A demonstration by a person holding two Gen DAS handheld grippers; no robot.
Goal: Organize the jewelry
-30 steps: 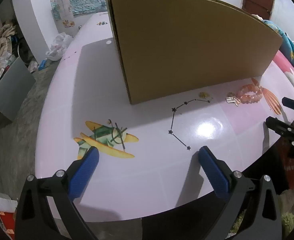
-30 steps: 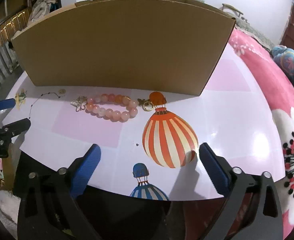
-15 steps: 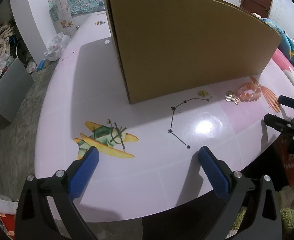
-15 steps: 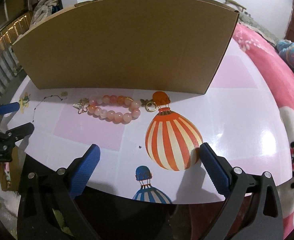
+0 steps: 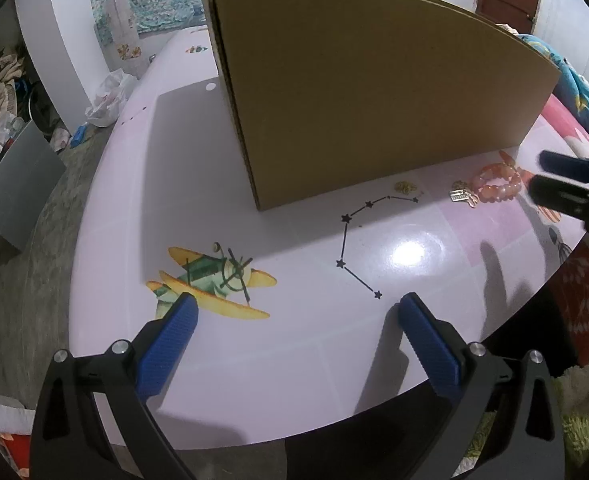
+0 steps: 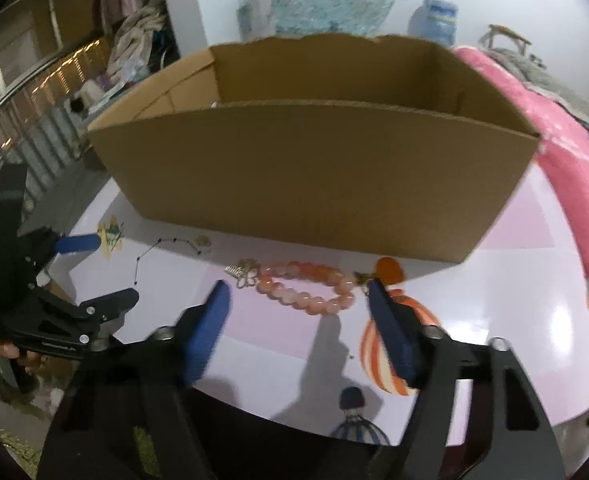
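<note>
Pink bead bracelet [image 6: 303,288] on my lilac surface [image 6: 494,304] before the cardboard box [image 6: 314,184], right gripper [image 6: 296,300] fingers closing, nothing clamped, left gripper [image 5: 292,312] fingers apart, empty.

A pink-orange beaded bracelet [image 6: 306,286] with gold charms lies flat on the table, just before the open cardboard box [image 6: 314,184].

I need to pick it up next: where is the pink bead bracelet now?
The pink bead bracelet lies on the table just before the cardboard box, beside the balloon picture, in front of the right gripper.
</note>
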